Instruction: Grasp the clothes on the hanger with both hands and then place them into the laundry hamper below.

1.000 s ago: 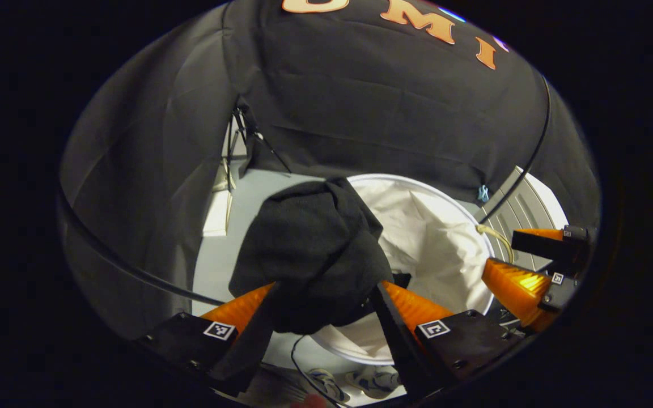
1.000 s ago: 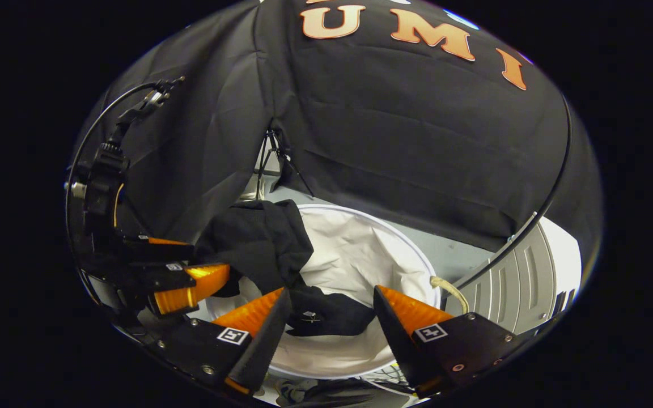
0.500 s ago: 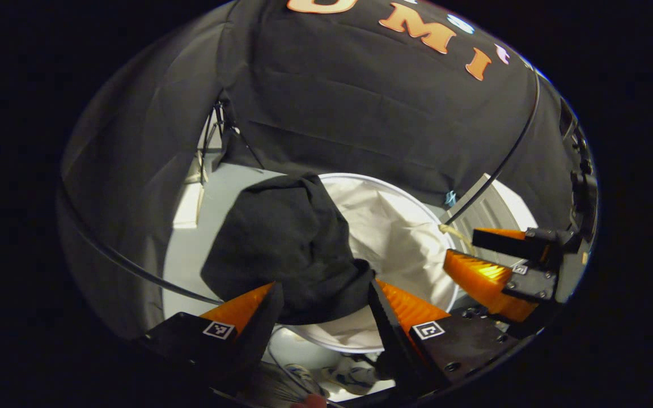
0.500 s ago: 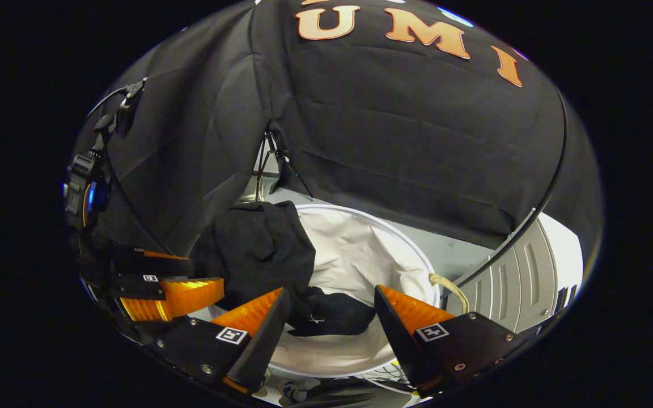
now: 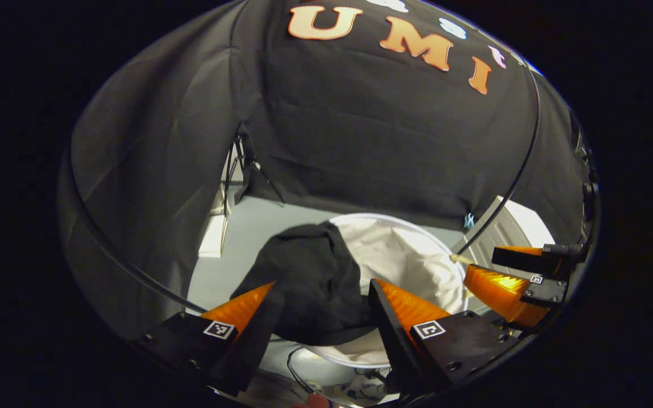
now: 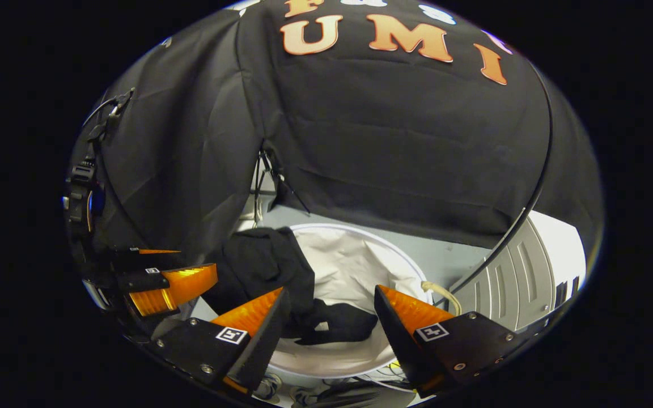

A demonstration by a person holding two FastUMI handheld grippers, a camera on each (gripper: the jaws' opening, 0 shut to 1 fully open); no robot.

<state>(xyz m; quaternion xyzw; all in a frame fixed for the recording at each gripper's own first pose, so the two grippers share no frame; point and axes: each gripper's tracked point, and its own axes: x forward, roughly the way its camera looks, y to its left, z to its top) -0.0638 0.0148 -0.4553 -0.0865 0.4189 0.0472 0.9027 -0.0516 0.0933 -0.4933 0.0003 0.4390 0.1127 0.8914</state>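
Note:
A black garment [image 5: 309, 286] hangs over the left rim of the round white laundry hamper [image 5: 417, 255], part inside and part outside. My left gripper [image 5: 322, 303] is open above it, the cloth lying below and between its fingers without touching them. In the right gripper view the garment [image 6: 270, 263] trails down into the hamper [image 6: 360, 263]. My right gripper [image 6: 329, 314] is open over the hamper's mouth and holds nothing. The right gripper [image 5: 505, 272] hovers at the hamper's right side, and the left gripper [image 6: 162, 275] is beside the garment's left.
The hamper stands on a grey floor [image 5: 258, 226] and has a rope handle [image 6: 442, 292]. A ribbed white panel [image 6: 522, 272] lies to its right. Tripod legs [image 5: 236, 170] stand in a gap of the black cloth wall. Shoes [image 6: 270, 388] are below.
Both grippers have lifted up and back from the hamper, which now sits lower and smaller in both views. The garment stays draped over the rim, sunk a little lower.

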